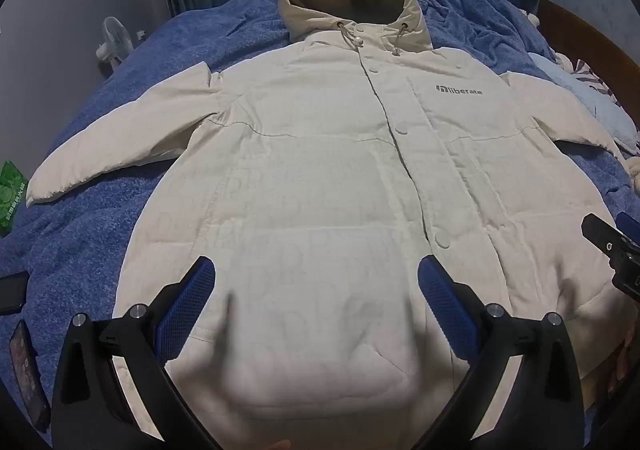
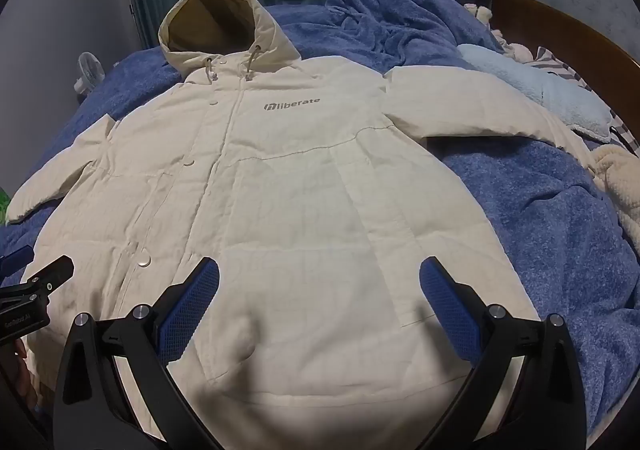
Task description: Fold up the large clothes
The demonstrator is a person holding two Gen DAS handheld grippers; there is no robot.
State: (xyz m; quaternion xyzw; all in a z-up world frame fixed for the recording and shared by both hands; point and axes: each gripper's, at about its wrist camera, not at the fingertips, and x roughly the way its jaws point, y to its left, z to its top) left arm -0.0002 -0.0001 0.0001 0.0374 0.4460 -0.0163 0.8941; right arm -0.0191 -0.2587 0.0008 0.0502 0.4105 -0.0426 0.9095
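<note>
A large cream hooded jacket [image 1: 320, 177] lies flat and face up on a blue blanket [image 1: 100, 234], hood away from me, both sleeves spread out. It also shows in the right wrist view [image 2: 280, 189]. My left gripper [image 1: 316, 282] is open and empty, hovering above the jacket's lower left part near the hem. My right gripper [image 2: 320, 282] is open and empty above the lower right part. Each gripper shows at the edge of the other's view, the right one [image 1: 612, 250] and the left one [image 2: 36, 286].
A phone [image 1: 28, 370] and a dark device [image 1: 12, 290] lie on the blanket at the left, with a green packet [image 1: 12, 193]. A light blue pillow [image 2: 560, 97], bunched bedding [image 2: 400, 17] and a wooden headboard [image 2: 560, 21] are at the right. A small fan [image 1: 114, 41] stands beyond the bed.
</note>
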